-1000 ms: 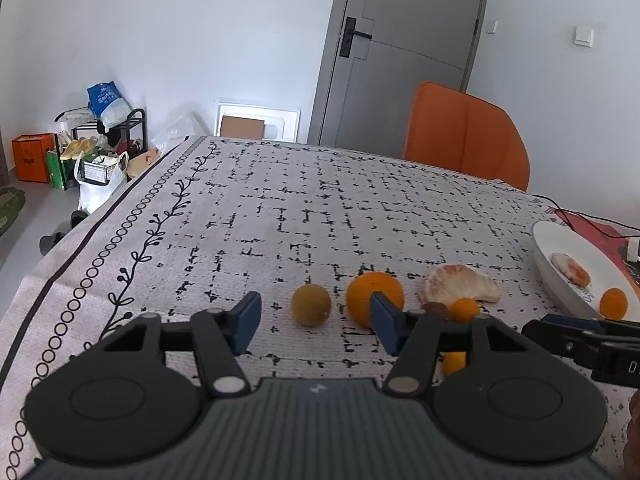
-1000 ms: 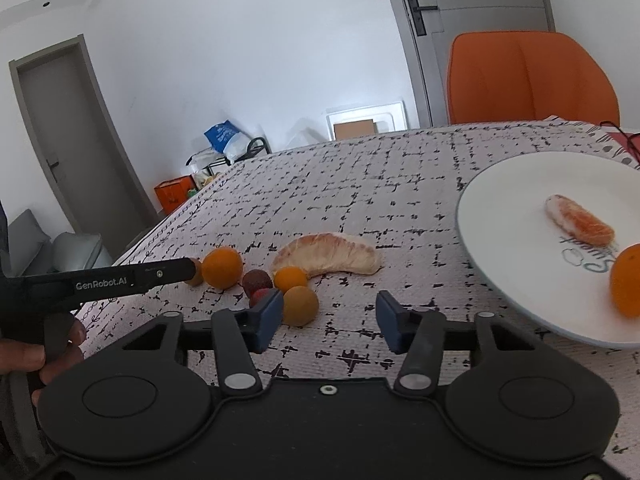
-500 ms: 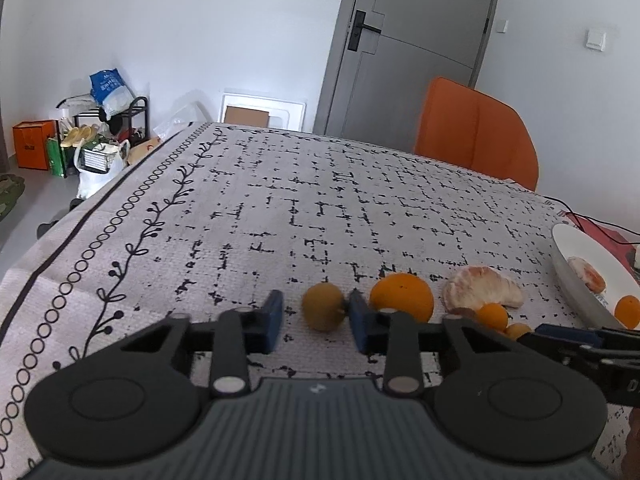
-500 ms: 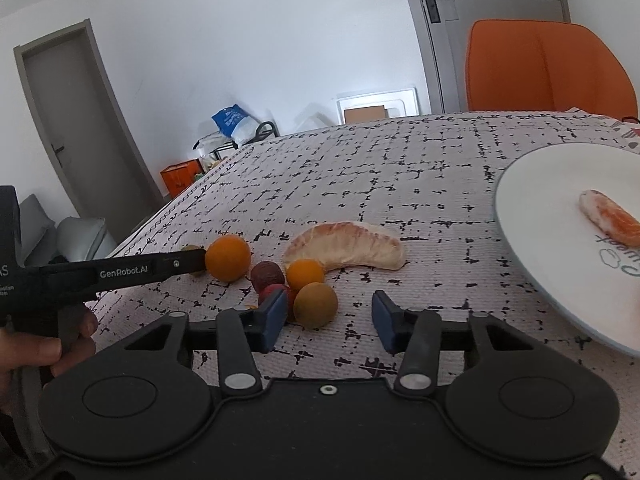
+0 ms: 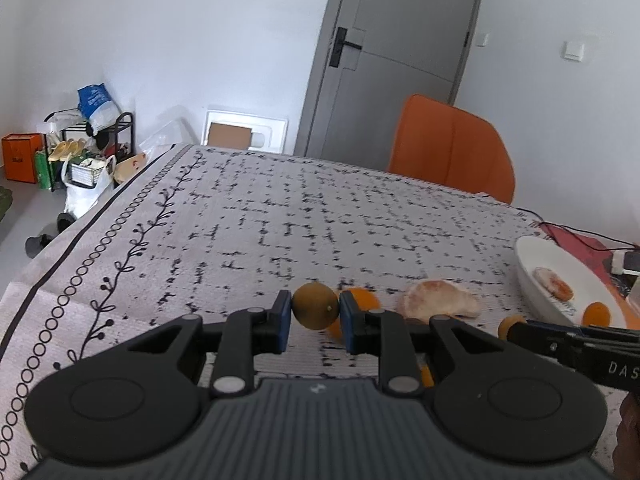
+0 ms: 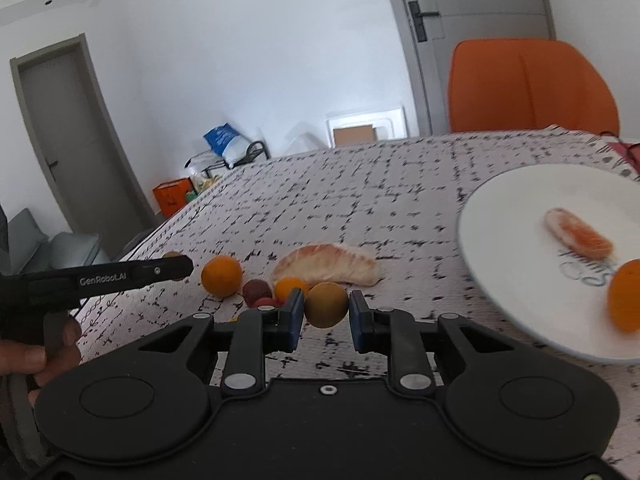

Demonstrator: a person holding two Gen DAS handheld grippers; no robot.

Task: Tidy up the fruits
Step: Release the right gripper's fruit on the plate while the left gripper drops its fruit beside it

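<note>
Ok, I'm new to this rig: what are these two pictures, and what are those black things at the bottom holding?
No robot here: a person carries a hand-held gripper in each hand, each with a fisheye camera looking along its two fingers. The left wrist view shows the left hand-held gripper shut on a brown fruit. The right wrist view shows the right hand-held gripper bracketing a yellowish fruit; whether it grips is unclear. On the patterned tablecloth lie an orange, a peeled citrus piece and small fruits, beside a white plate.

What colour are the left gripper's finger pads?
Blue, on black fingers; the pads show best in the left wrist view, clamping the brownish fruit.
</note>
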